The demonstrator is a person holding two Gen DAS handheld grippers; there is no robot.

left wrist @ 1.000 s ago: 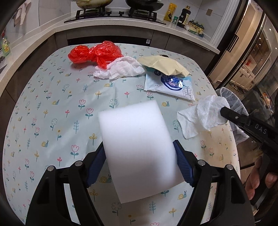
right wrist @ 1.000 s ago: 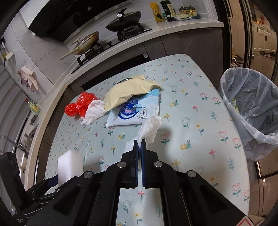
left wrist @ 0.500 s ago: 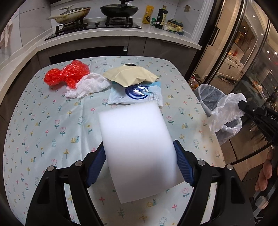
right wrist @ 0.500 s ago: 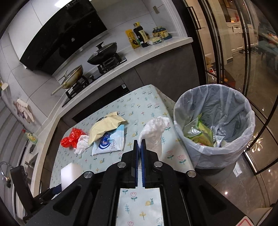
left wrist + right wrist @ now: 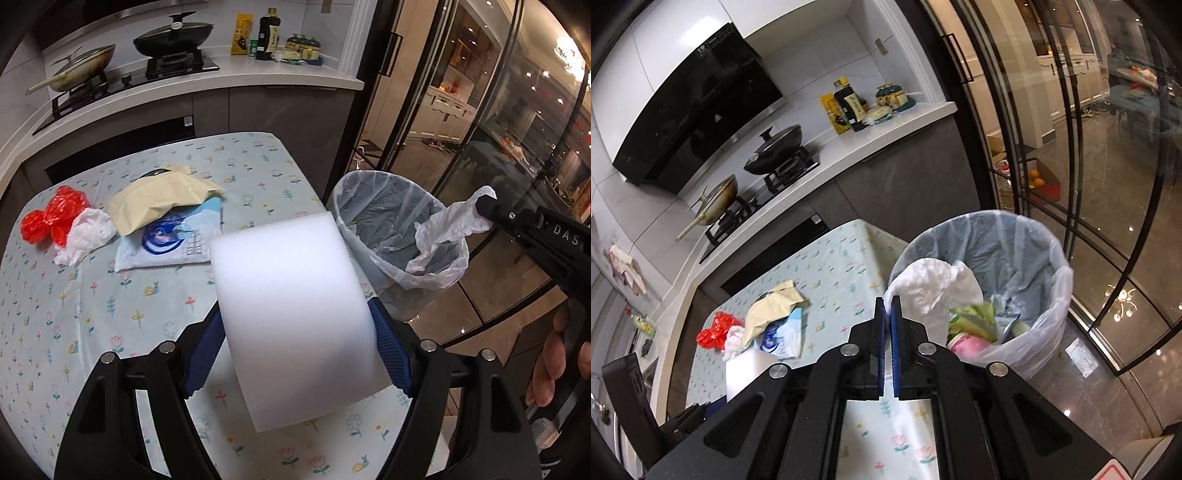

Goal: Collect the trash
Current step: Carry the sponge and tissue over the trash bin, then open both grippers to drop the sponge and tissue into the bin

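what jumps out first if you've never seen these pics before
The big white foam block clamped in the left hand-held gripper fills the left view's middle. Next, the right hand-held gripper pinches a crumpled tissue over the lined bin beside the table. A red bag glows at the table's far left.

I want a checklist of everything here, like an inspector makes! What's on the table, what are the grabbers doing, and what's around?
Surface: pale flowered tablecloth covering the table.
Job's things: crumpled white tissue held above the lined trash bin; white foam block.
Clutter: crumpled red plastic bag, second white tissue, beige paper bag, blue-and-white wrapper.
Grippers: left hand-held gripper clamps the foam block; right hand-held gripper pinches the tissue.
Cables: nothing seen.
Surroundings: stove with lidded black wok, counter bottles, glass doors.
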